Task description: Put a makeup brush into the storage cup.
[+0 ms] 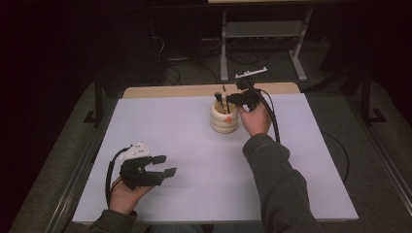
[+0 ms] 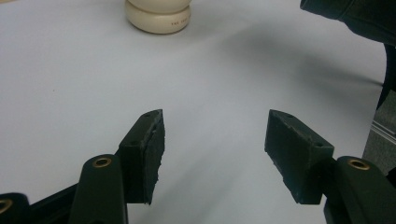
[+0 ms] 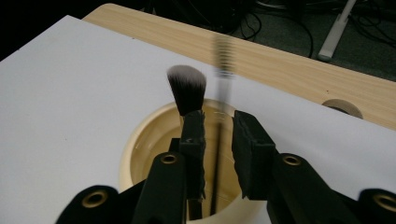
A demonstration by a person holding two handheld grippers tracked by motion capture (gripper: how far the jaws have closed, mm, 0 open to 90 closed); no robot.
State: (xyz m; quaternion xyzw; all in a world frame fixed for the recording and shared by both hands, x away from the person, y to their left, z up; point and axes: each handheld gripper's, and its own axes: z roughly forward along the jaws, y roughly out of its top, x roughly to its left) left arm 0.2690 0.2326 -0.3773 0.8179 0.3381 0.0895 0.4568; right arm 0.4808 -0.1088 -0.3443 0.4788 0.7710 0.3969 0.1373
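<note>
**Brushes go into the holder**

The right gripper (image 3: 218,135) hangs over the cream holder (image 1: 224,118), a squat pot of stacked rounded rings that stands near the far middle of the white table (image 1: 170,131). Its jaws are parted a little, and a thin wand (image 3: 219,140) with a blurred, spiral bristle head stands in the gap; the pads do not seem to press on it, so it reads as let go, dropped upright into the pot. Beside it a makeup brush (image 3: 187,88) with a dense, dark, pale-tipped tuft leans against the rim, just behind the left jaw. The holder's deep, smooth bore keeps both upright.

The left gripper (image 1: 160,165) rests low near the table's near-left corner, jaws wide and empty, well apart from the pot, likely parked out of the way
</note>
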